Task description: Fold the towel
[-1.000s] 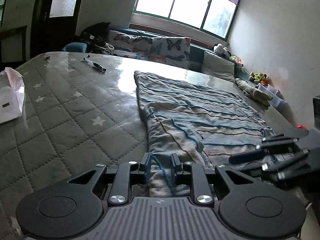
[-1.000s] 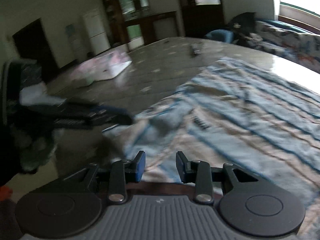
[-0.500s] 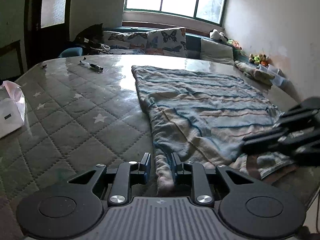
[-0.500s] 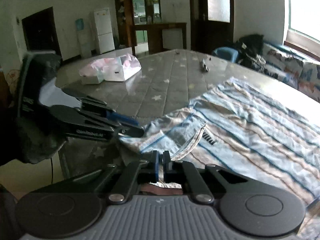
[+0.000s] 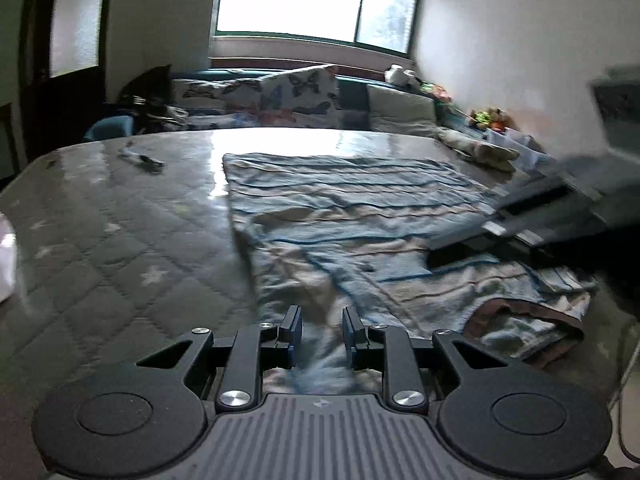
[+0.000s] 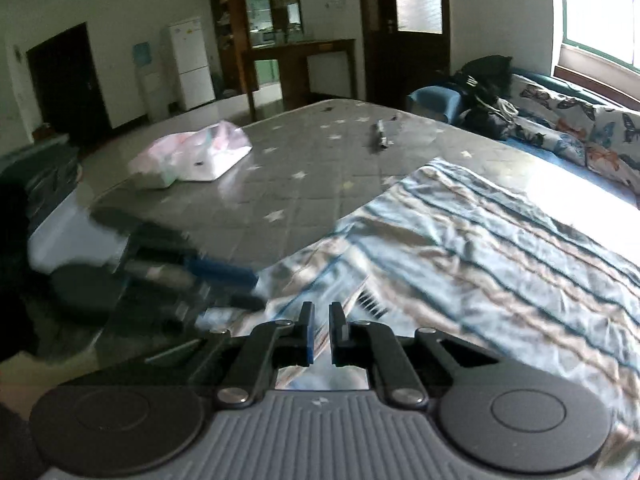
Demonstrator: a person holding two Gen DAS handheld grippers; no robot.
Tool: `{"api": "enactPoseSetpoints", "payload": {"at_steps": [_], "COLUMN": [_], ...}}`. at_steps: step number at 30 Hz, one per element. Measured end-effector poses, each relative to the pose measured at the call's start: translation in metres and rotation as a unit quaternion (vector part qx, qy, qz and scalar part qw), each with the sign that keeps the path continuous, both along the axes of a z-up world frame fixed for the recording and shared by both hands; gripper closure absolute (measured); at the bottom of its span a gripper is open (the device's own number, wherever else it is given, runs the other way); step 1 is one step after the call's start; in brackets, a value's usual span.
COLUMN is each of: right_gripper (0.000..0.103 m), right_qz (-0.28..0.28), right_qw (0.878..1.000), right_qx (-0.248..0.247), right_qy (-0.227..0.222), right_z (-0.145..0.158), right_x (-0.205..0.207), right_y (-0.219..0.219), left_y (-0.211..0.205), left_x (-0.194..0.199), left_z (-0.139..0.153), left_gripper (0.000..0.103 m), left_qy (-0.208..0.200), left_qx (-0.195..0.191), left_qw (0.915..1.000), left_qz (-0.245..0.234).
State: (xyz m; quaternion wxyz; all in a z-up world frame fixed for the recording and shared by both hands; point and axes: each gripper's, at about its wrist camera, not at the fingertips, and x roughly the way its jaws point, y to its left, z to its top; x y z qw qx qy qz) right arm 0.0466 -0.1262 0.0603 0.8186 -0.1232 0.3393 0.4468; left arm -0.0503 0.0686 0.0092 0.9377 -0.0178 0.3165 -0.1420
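Observation:
A blue, beige and white striped towel [image 5: 360, 208] lies spread on the table, rumpled along its near edge. My left gripper [image 5: 321, 322] is shut on a bunched fold at the towel's near left corner. My right gripper [image 6: 321, 320] is shut on the towel's [image 6: 500, 248] thin near edge, with cloth showing between its almost touching fingers. Each gripper appears blurred in the other's view: the right one [image 5: 500, 224] over the towel's right side, the left one [image 6: 224, 276] at the towel's left corner. The near right corner [image 5: 528, 316] is folded over, showing a brown underside.
The table [image 5: 100, 240] has a grey quilted star cover under a glossy sheet. A pink-white plastic bag [image 6: 196, 152] and a small dark tool [image 6: 380, 138] lie on its left part. A rolled cloth [image 5: 480, 148] rests far right. A sofa with butterfly cushions [image 5: 296, 96] stands behind.
The right gripper, open a second ago, has shut on the towel's near edge. Both grippers have risen and the near edge of the towel has come up with them.

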Motion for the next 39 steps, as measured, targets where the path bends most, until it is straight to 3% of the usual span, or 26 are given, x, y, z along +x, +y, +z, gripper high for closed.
{"api": "enactPoseSetpoints", "payload": {"at_steps": [14, 21, 34, 39], "right_gripper": [0.096, 0.095, 0.093, 0.093], "right_qz": [0.015, 0.02, 0.07, 0.053], "right_qw": [0.999, 0.999, 0.995, 0.998], "right_qx": [-0.026, -0.026, -0.066, -0.038], "right_qy": [0.028, 0.032, 0.008, -0.008], "right_z": [-0.043, -0.038, -0.033, -0.025], "right_x": [0.049, 0.046, -0.014, -0.003], "right_y": [0.077, 0.065, 0.028, 0.04], "left_y": [-0.021, -0.018, -0.008, -0.02], "left_x": [-0.006, -0.01, -0.012, -0.011], "left_z": [-0.013, -0.005, 0.0, -0.003], "left_gripper": [0.079, 0.078, 0.078, 0.078], "left_qy": [0.007, -0.005, -0.009, -0.007], "left_qx": [0.02, 0.022, 0.045, 0.049], "left_qw": [0.9986, 0.9986, 0.9987, 0.998], "left_qz": [-0.05, -0.048, -0.02, -0.038]}}
